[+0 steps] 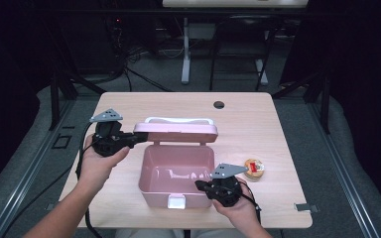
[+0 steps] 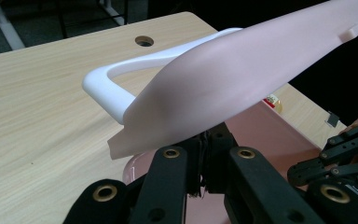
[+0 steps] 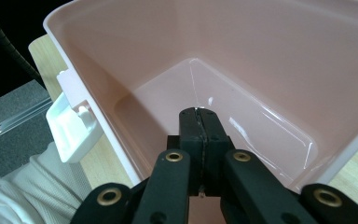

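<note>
A pink lunch box (image 1: 151, 173) stands open in the middle of the table, its inside bare (image 3: 223, 60). Its lid (image 1: 176, 131) is raised on the far side, white handle (image 1: 178, 120) behind it. My left gripper (image 1: 138, 139) is at the lid's left end, shut on the thin edge of the lid (image 2: 242, 79); the jaws (image 2: 209, 140) meet right under that edge. My right gripper (image 1: 201, 185) sits at the box's front right corner. Its jaws (image 3: 199, 114) are shut, nothing between them, reaching over the rim above the box floor.
A small round tan item with a red piece (image 1: 254, 168) lies on the table right of the box. A white latch (image 1: 176, 201) hangs off the box's front wall. A round hole (image 1: 219, 104) is near the table's far edge. Desk legs and cables stand beyond.
</note>
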Demonstrator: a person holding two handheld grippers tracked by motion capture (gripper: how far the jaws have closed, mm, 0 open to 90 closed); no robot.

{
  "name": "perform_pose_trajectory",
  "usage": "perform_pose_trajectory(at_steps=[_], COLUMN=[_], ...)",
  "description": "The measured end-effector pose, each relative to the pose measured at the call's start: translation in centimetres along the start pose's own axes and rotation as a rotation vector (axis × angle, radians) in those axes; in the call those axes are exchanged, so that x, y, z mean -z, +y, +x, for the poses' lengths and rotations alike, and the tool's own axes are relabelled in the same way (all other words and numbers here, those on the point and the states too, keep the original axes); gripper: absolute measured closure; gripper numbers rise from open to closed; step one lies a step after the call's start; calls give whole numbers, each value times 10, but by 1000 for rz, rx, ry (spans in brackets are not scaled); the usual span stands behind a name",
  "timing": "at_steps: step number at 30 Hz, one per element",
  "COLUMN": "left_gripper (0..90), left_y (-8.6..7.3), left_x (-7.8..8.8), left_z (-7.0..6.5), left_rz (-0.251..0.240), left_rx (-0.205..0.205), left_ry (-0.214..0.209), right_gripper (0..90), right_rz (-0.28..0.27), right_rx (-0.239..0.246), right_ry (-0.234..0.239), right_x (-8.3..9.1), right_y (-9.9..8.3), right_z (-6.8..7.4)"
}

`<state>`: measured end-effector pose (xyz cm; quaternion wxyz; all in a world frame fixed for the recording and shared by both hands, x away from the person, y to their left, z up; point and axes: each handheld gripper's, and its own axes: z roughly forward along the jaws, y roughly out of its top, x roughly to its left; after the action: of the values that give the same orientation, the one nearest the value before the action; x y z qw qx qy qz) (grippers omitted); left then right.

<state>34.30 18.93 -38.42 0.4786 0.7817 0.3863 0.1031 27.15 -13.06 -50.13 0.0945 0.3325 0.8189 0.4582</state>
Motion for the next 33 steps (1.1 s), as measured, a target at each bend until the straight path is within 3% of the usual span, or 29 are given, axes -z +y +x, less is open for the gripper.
perform_pose_trajectory(at_steps=[33], left_gripper=[865], left_y=[3], left_x=[-1], left_z=[18], left_rz=[-7], left_rx=[30], left_ry=[61], right_gripper=[900], right_rz=[-15], right_rx=[-22], right_ry=[9], right_x=[-1], right_y=[-1], right_z=[0])
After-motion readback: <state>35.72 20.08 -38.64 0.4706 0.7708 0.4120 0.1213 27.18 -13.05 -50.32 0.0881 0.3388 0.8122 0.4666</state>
